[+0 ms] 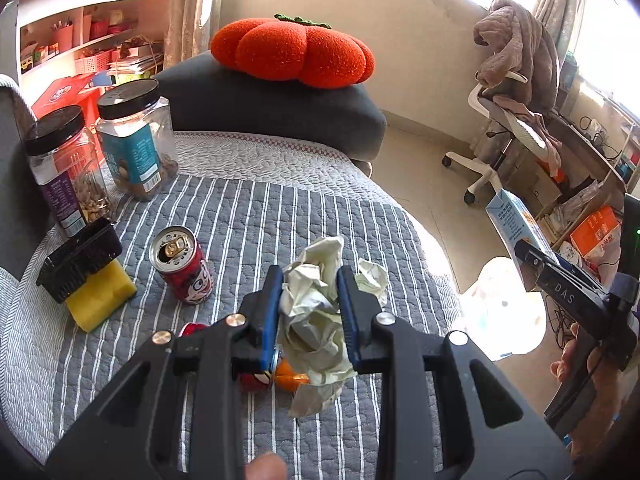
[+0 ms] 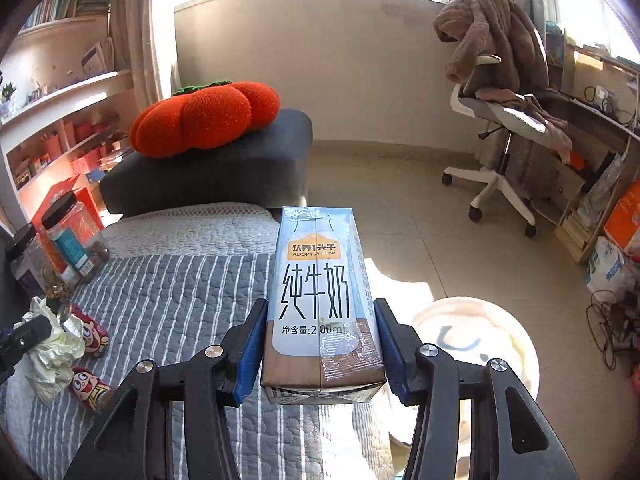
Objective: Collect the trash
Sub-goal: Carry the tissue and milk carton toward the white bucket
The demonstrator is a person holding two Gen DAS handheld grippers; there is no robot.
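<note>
My left gripper (image 1: 310,280) is shut on a crumpled white paper wad (image 1: 316,312) and holds it just above the striped quilt (image 1: 248,216). My right gripper (image 2: 320,312) is shut on a blue milk carton (image 2: 320,300), held out past the sofa's edge; the carton also shows in the left wrist view (image 1: 516,232). A red drink can (image 1: 182,268) stands upright to the left of the wad. A second red can (image 1: 256,378) lies under the wad, mostly hidden. In the right wrist view both cans (image 2: 90,334) (image 2: 88,390) and the wad (image 2: 52,348) sit at the far left.
Two clear jars with black lids (image 1: 136,136) (image 1: 66,172) stand at the back left. A black tray on a yellow sponge (image 1: 100,296) lies beside them. A white bin with a bag (image 2: 472,364) stands on the floor to the right. An orange pumpkin cushion (image 1: 292,52) and office chair (image 1: 508,120) are beyond.
</note>
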